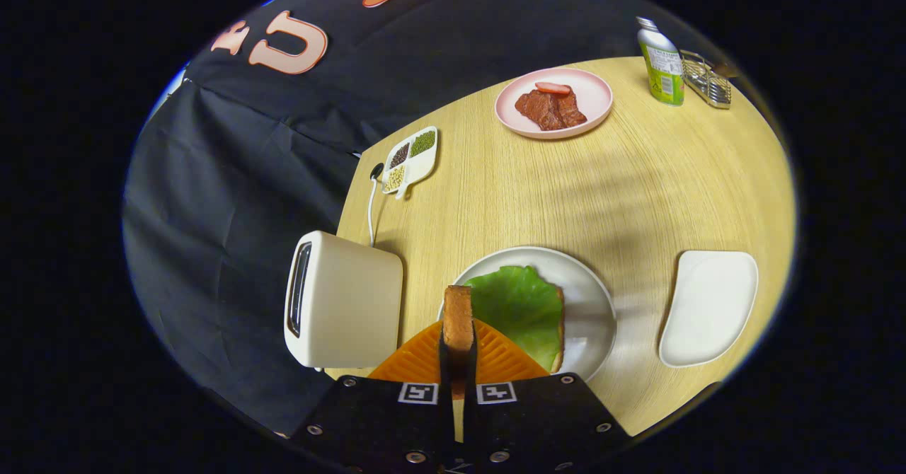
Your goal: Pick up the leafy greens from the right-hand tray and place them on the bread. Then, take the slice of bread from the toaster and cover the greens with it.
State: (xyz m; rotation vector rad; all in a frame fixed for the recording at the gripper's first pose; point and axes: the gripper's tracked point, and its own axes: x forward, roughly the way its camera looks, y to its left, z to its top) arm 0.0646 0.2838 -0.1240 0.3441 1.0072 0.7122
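On the left of the table (538,191) stands the cream toaster (343,301), with a small divided dish of beans (410,159) beyond it. Just right of the toaster, the hand-held gripper (458,347) pinches a slice of bread (458,317) edge-on between its orange fingers (414,361), above the near rim of the round plate (591,297) where leafy greens (520,311) cover the other bread slice (559,339). Further right lies the white tray (708,308); beyond sit a pink plate of meat (553,102) and a green bottle (662,64).

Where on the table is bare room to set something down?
The widest bare wood lies between the pink meat plate, the lettuce plate and the white tray. It is crowded near the tool, shut on the bread slice, beside the toaster.
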